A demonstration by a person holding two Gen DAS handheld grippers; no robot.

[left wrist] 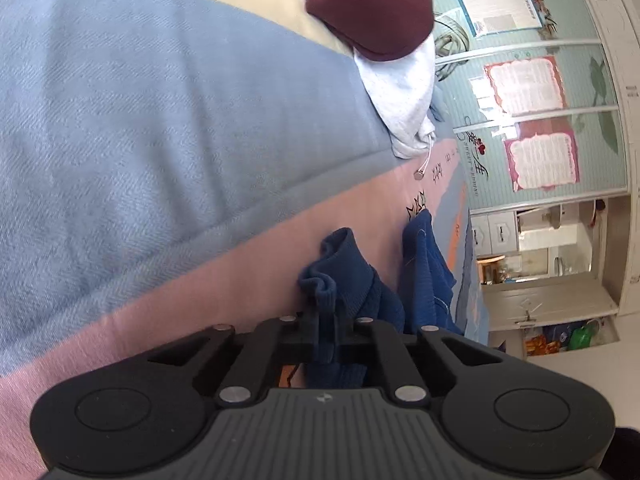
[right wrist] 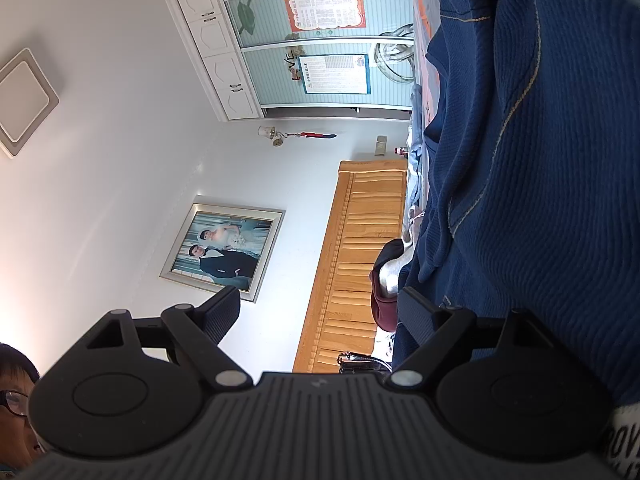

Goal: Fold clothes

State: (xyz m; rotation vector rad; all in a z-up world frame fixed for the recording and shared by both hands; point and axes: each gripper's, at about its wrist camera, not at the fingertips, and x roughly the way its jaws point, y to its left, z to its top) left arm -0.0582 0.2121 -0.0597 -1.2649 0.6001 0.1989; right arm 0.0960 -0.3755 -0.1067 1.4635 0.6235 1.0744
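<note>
A dark blue knitted sweater (left wrist: 348,272) lies bunched on the pink band of the bedspread (left wrist: 224,272). My left gripper (left wrist: 328,332) is shut on a ribbed fold of it, and the cloth is pinched between the two fingers. In the right wrist view the same blue sweater (right wrist: 540,160) hangs close and fills the right side. My right gripper (right wrist: 320,312) stands open, tilted upward toward the wall. Its right finger (right wrist: 416,312) lies against the blue cloth, and nothing is between the fingers.
A maroon garment (left wrist: 372,8) lies on a light grey hoodie (left wrist: 404,92) further along the blue-and-cream bedspread. A wardrobe with glass doors (left wrist: 540,80) stands beyond the bed. A wooden headboard (right wrist: 352,260), a framed photo (right wrist: 224,248) and a person's head (right wrist: 12,400) show in the right wrist view.
</note>
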